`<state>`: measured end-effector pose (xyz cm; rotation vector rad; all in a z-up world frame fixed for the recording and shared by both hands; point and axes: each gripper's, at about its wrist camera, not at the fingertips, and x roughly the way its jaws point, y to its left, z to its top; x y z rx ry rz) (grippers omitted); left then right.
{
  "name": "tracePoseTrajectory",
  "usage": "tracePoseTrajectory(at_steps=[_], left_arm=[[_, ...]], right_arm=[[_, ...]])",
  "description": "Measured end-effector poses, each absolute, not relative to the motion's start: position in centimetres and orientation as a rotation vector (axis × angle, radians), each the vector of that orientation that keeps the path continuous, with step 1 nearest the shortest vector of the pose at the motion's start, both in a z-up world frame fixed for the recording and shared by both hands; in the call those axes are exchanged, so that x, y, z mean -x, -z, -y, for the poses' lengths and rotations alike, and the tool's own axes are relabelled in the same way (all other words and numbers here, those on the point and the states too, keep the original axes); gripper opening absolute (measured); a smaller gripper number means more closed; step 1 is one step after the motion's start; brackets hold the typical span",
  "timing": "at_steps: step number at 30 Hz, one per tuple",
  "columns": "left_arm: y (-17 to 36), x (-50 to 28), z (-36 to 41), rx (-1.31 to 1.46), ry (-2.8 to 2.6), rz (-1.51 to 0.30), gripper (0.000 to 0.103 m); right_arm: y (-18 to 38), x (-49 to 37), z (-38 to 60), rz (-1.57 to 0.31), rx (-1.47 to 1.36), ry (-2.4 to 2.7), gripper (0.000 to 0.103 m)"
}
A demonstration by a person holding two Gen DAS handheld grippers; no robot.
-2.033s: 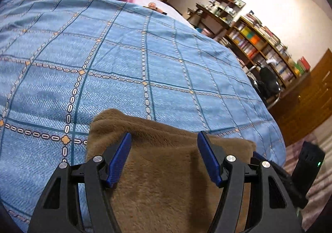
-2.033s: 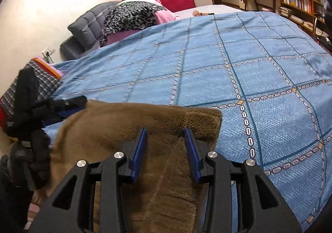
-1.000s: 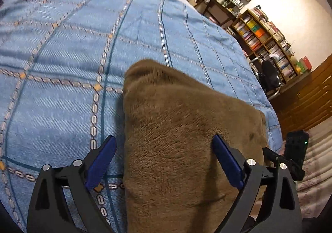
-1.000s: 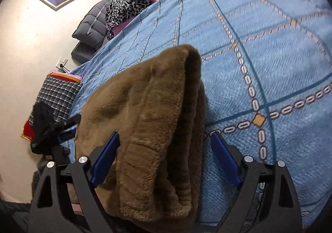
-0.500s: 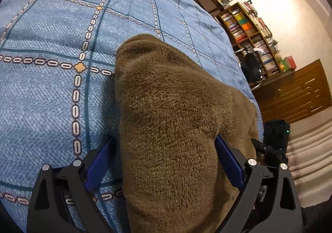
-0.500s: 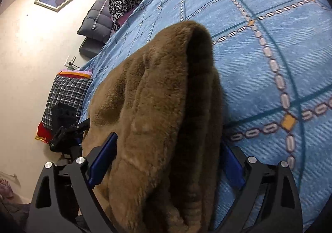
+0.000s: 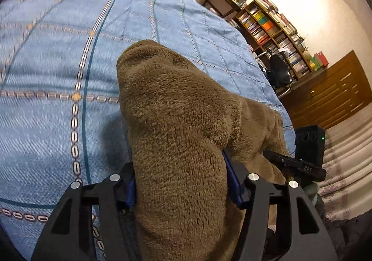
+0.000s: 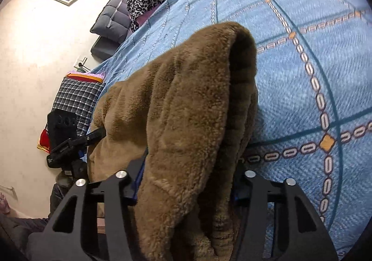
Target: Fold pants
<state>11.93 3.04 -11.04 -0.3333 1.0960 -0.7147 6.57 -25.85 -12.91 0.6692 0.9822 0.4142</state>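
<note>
Pants of thick brown fleece [image 7: 176, 121] lie bunched in a folded stack near the edge of a bed covered with a blue quilted bedspread [image 7: 58, 51] crossed by chain-patterned lines, and both ends of the stack are now pinched. A second ago each gripper stood wide, its blue pads well clear of the fleece on either side; half a second ago the pads were just beside the fabric; now the jaws of both have just been closing and the fleece fills the gap between them. The left gripper [image 7: 179, 187] clamps one end of the stack, its blue pads almost buried in the pile, and the fabric bulges up over it instead of lying flat. The right gripper [image 8: 187, 185] pinches the other end, where several layers show stacked along the folded edge. In the right wrist view the left gripper [image 8: 76, 142] appears at the far end of the pants, and in the left wrist view the right gripper [image 7: 293, 163] does the same, so the two hold opposite ends of one bundle. Judging from this, the folding itself looks largely done and the step in hand is taking hold of the bundle, probably to lift or shift it; the bulky, soft layers could slip apart if the pinch catches only the upper ones.
</note>
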Motion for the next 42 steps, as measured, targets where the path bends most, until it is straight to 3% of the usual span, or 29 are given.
tracePoseTrajectory(at_steps=[13,21,42], left_arm=[[5.3,-18.6,3.5,0.273,0.708,-0.949,0.058],[3.6,-24.1,8.2,0.194,0.672,-0.895,0.058],[8.0,-37.7,15.1,0.094,0.635,-0.909,0.058]], right_arm=[[5.9,-11.6,31.5,-0.776,-0.607,-0.348,0.051],[4.8,-17.4,35.1,-0.741,-0.604,-0.287,0.051],[9.4,-30.8,40.4,-0.811,-0.612,-0.176,0.051]])
